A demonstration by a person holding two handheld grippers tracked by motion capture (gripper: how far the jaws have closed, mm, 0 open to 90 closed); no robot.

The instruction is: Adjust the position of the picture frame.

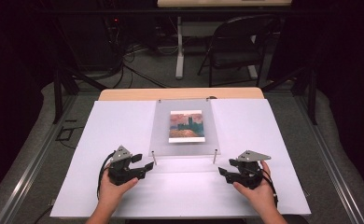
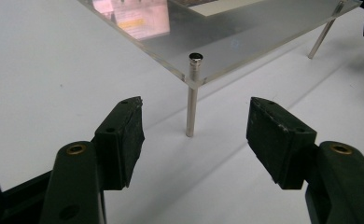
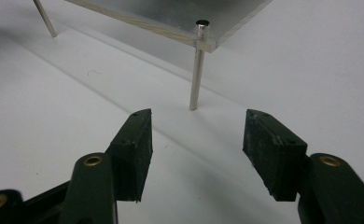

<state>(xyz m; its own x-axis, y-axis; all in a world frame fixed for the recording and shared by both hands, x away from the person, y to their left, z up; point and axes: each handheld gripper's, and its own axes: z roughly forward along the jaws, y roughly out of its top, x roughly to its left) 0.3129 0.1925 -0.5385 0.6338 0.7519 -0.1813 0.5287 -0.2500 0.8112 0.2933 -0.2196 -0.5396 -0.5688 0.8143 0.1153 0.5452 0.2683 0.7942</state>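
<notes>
I see a clear acrylic plate (image 1: 185,128) on thin metal legs (image 2: 191,105) at the middle of the white, matte surface (image 1: 115,126), a painted print on it. My left gripper (image 1: 148,165) and right gripper (image 1: 221,171) face its near corners, black fingers (image 3: 136,149) wide apart, empty. The room behind is dark.

A dark lab: black curtains (image 1: 353,93), floor cables (image 1: 138,74), folding chair (image 1: 236,46).

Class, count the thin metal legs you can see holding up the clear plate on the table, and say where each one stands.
4: near-left leg, near-right leg, and small studs at the far-left corner and far-right corner of the clear plate. Far legs are mostly hidden.
</notes>
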